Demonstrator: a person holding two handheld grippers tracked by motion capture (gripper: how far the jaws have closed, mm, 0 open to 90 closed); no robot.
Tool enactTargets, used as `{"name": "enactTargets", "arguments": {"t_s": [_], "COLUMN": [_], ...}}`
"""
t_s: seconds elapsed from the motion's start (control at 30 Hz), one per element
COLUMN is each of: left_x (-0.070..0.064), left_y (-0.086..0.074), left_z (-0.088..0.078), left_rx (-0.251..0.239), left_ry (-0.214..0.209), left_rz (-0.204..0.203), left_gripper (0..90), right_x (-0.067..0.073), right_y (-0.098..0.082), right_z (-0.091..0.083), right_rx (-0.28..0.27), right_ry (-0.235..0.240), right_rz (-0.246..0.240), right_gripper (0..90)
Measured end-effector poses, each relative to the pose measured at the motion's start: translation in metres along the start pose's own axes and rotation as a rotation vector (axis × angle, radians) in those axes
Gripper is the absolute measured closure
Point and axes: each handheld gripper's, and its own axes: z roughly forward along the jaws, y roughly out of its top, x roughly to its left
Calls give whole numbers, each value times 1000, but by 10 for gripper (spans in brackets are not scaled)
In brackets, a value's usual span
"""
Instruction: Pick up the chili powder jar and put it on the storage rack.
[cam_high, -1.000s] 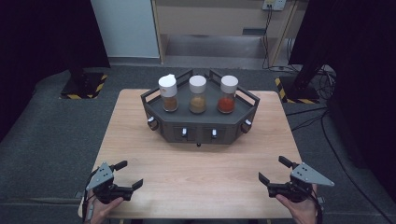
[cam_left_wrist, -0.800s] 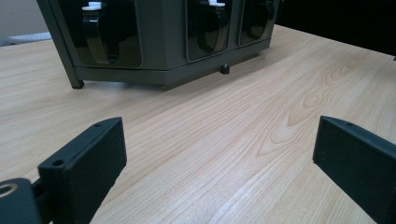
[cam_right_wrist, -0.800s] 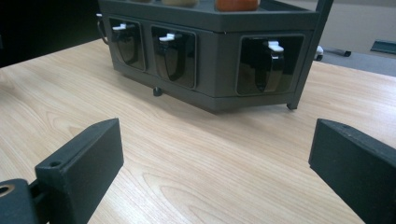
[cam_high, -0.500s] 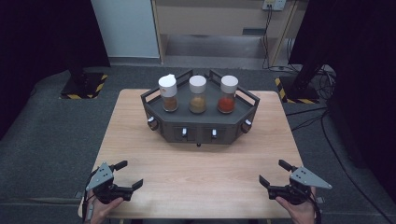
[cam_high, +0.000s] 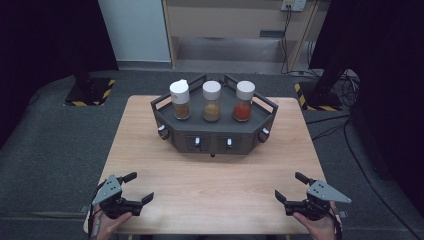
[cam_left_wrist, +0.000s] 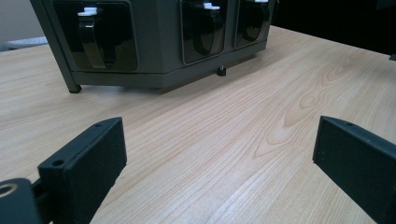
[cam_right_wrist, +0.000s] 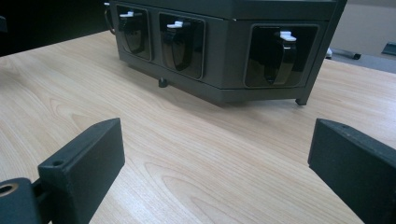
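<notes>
A light wooden table (cam_high: 210, 190) is standing on grey carpet (cam_high: 55, 150), with dark curtains (cam_high: 45, 35) hanging at both sides of the room. A dark grey rack (cam_high: 214, 131) is sitting at the table's far middle, carrying three spice jars (cam_high: 212, 101) in a row. The left gripper (cam_high: 139, 191) and right gripper (cam_high: 290, 187) are resting near the table's near corners, well apart from the rack, both with jaws spread wide and holding nothing.

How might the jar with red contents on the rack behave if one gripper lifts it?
The red jar stands tall and narrow with a white cap, so a push near its top could probably tip it. Its wall looks clear and smooth, perhaps slippery between jaws. Only its lower part looks filled, so it is likely light. It stands upright on the dark rack.
</notes>
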Motion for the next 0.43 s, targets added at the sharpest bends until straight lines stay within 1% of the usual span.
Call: {"name": "enactTargets", "arguments": {"t_s": [0.43], "left_x": [0], "left_y": [0], "left_z": [0], "left_rx": [1], "left_ry": [-1], "left_rz": [4], "left_gripper": [17], "right_x": [-1], "right_y": [0], "right_z": [0], "right_rx": [3], "right_ry": [-1], "right_rz": [4], "right_gripper": [37]}}
